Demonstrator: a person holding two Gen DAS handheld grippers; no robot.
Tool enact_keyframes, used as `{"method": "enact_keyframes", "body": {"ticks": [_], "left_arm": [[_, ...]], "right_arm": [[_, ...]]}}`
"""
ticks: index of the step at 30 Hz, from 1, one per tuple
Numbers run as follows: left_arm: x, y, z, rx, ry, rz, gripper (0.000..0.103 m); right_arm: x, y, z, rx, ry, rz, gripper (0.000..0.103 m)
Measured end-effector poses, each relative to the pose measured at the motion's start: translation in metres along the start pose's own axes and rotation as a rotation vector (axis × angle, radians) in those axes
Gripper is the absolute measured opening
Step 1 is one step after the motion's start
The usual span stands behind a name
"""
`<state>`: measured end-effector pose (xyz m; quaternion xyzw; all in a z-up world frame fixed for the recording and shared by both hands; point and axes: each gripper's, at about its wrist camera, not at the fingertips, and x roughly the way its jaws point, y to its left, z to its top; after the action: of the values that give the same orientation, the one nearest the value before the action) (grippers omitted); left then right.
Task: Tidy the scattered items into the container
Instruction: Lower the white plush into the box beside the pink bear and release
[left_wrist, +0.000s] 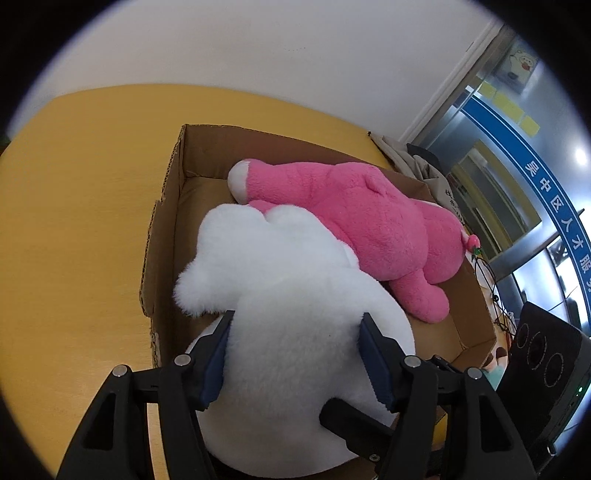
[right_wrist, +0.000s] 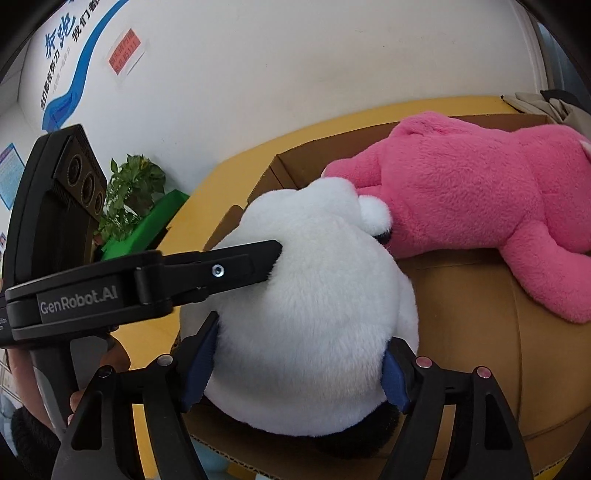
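A big white plush toy (left_wrist: 280, 295) lies at the near end of an open cardboard box (left_wrist: 162, 236), against a pink plush toy (left_wrist: 369, 221) that lies across the far part of the box. My left gripper (left_wrist: 295, 332) is shut on the white plush, its pads pressed into the fur on both sides. My right gripper (right_wrist: 303, 350) is shut on the same white plush (right_wrist: 314, 288) from the near side. The left gripper's finger (right_wrist: 221, 269) shows in the right wrist view, pressed into the plush. The pink plush (right_wrist: 480, 199) and the box (right_wrist: 472, 314) show there too.
The box stands on a yellow table (left_wrist: 81, 206) against a white wall. A green box with a leafy plant (right_wrist: 136, 206) sits at the table's left end. Bags (left_wrist: 417, 158) lie behind the box. A glass door (left_wrist: 517, 177) is at right.
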<state>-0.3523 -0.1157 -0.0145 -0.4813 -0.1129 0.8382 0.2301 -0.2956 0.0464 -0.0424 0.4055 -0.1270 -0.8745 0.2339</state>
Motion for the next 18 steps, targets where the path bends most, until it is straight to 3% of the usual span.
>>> {"method": "enact_keyframes", "body": {"ticks": [4,6,9,12,13,16,18], "left_arm": [[-0.012,-0.001,0.004,-0.012,-0.022,0.041,0.072],[-0.029,-0.010,0.003,-0.005,-0.056,0.109,0.070],[-0.077,-0.038,-0.007,0.051,-0.168,0.254,0.070],[-0.128,-0.072,-0.029,0.089,-0.291,0.322,0.073],[-0.140,-0.082,-0.037,0.094,-0.312,0.345,0.079],[-0.165,-0.108,-0.062,0.084,-0.350,0.402,0.080],[-0.172,-0.119,-0.078,0.058,-0.364,0.385,0.080]], "right_arm": [[0.001,-0.006,0.005,0.021,0.014,0.009,0.092],[-0.007,-0.003,0.009,0.020,0.022,0.019,0.096],[-0.036,-0.005,0.013,0.036,0.007,0.040,0.100],[-0.086,-0.007,0.015,0.042,-0.064,0.052,0.103],[-0.102,-0.008,0.015,0.042,-0.083,0.036,0.103],[-0.143,-0.007,0.007,-0.011,-0.118,-0.073,0.103],[-0.163,-0.004,-0.004,-0.076,-0.129,-0.169,0.103]]}}
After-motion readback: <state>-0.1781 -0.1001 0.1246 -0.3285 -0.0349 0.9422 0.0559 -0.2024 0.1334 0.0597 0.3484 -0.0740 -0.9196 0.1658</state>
